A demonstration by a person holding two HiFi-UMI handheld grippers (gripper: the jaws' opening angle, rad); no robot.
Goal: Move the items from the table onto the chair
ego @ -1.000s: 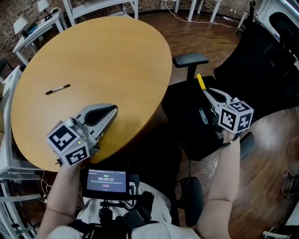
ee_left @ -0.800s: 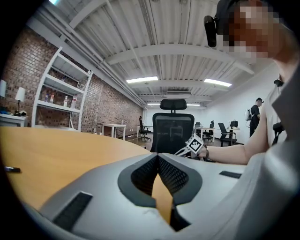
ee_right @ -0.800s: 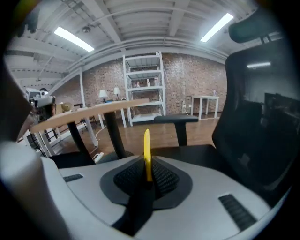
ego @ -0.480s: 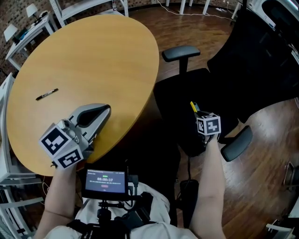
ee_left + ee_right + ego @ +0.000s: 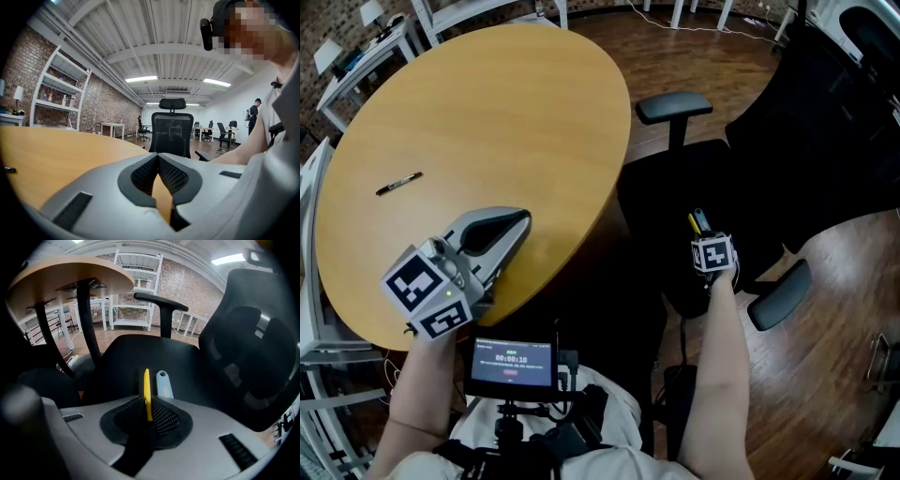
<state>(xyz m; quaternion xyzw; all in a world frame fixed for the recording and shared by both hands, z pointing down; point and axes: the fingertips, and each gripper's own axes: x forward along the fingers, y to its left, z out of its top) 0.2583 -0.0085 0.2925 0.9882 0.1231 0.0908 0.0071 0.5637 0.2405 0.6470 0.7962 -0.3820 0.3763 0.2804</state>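
We are holding the right gripper (image 5: 147,401) tilted down over the chair seat (image 5: 140,350). Its jaws are closed to a narrow slit, clamping a thin yellow item (image 5: 146,385) that is sticking out past the fingertips. A light blue item (image 5: 162,384) is already lying on the seat, just ahead of the jaws and slightly to their right.

To do this step well, we are judging that the yellow item should go low over the seat, beside the blue one and not on top of it. It should also sit well inside the seat edge so it cannot roll off. Only then should the jaws part. We cannot tell whether its tip is touching the seat yet.

The right gripper view is giving us the grip and the blue item, which the head view is hardly showing against the dark seat. The head view alone is showing the table (image 5: 487,112), where a pen (image 5: 398,183) is waiting, well off to the left of the left gripper (image 5: 158,158). The left gripper view is showing those jaws meeting at the tips with nothing between them.
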